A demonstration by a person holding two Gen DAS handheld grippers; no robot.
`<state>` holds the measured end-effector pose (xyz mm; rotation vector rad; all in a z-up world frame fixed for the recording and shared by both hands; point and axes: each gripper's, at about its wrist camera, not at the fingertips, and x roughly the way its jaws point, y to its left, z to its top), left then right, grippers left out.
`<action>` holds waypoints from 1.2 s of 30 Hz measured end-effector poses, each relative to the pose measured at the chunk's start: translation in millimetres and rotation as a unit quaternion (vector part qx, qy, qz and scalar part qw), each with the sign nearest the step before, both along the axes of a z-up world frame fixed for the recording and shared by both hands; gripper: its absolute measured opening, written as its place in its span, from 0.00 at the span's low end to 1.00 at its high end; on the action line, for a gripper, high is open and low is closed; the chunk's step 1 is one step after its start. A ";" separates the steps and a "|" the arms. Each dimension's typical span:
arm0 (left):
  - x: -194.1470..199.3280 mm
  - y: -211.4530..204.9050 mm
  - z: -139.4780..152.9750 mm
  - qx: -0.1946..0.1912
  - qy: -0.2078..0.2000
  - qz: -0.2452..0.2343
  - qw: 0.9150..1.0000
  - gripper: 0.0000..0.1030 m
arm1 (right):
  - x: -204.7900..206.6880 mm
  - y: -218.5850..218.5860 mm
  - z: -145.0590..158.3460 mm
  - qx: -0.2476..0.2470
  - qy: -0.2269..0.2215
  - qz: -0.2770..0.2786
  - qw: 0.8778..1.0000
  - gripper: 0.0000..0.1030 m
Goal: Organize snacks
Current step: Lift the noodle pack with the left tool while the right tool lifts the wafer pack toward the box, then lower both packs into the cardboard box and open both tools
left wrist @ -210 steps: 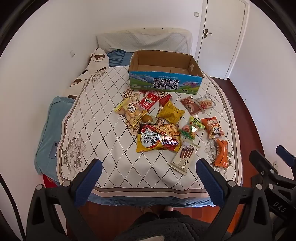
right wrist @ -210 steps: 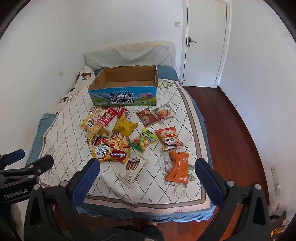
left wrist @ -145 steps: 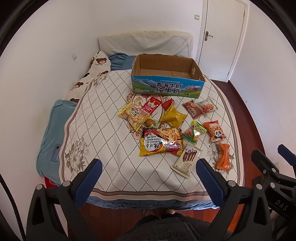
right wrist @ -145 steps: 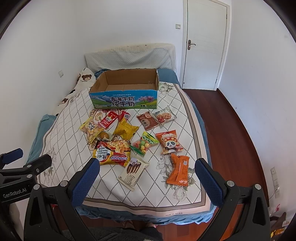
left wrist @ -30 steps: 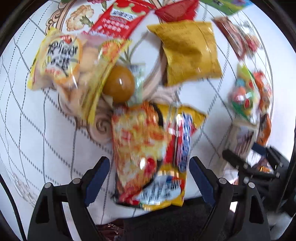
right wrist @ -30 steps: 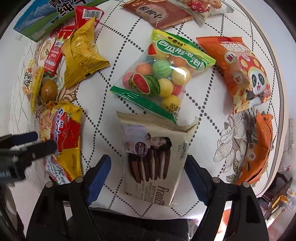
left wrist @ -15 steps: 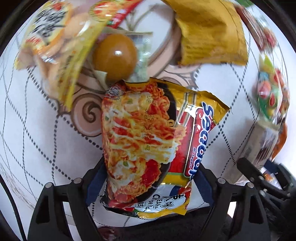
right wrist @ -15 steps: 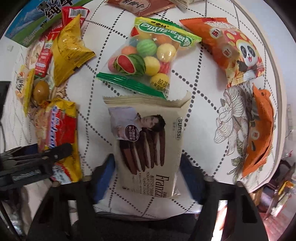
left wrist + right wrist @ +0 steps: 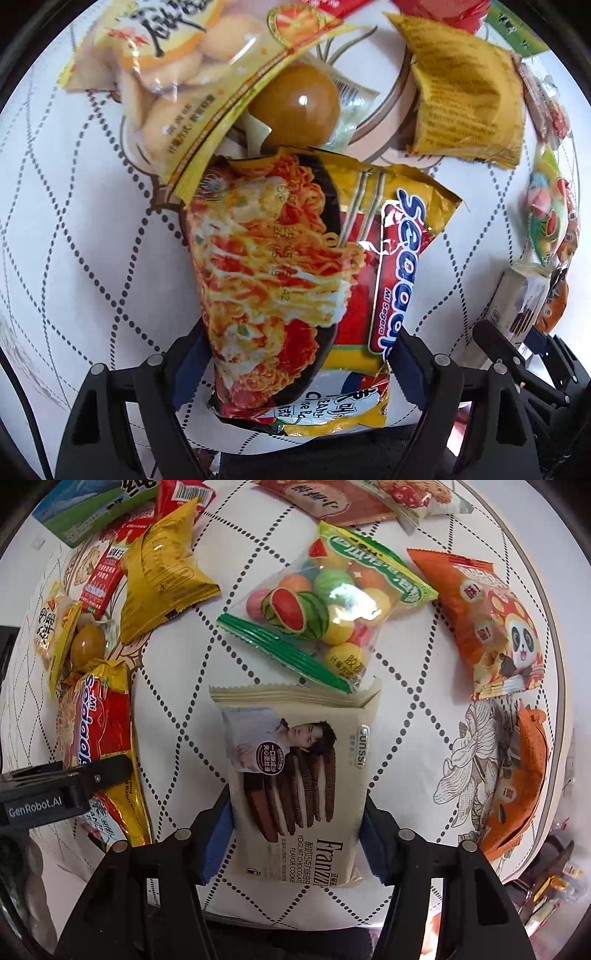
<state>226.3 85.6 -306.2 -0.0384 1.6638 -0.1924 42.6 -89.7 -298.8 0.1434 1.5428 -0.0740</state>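
right gripper (image 9: 297, 834) clamped on cream franzzi cookie pack (image 9: 295, 779), lower centre of frame. left gripper (image 9: 295, 365) straddling yellow-red noodle packet (image 9: 299, 280), centre frame; contact unclear. best squeezed squarely across both packs before lifting straight up, clear of neighbouring bags.

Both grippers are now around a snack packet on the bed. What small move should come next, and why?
Probably lift the right gripper a little: its blue pads already press both edges of the cookie packet, having just closed on it. The left gripper only straddles the noodle packet, so it likely must close first.
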 end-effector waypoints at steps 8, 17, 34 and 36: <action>-45.4 -2.4 30.1 -0.014 -0.045 -0.013 0.999 0.82 | 0.7 -11.7 41.6 0.043 -0.025 -0.004 0.999 0.58; -44.6 8.7 135.2 -0.088 -0.098 0.016 0.991 0.82 | 31.0 -35.6 143.0 0.123 -0.087 0.012 0.989 0.58; 225.0 -5.6 227.4 -0.062 -0.167 0.065 0.982 0.82 | 346.2 -52.3 241.0 0.114 -0.201 0.094 0.968 0.58; 256.4 -10.5 210.5 -0.050 -0.141 0.066 0.987 0.82 | 386.3 -46.7 221.1 0.108 -0.176 0.099 0.973 0.58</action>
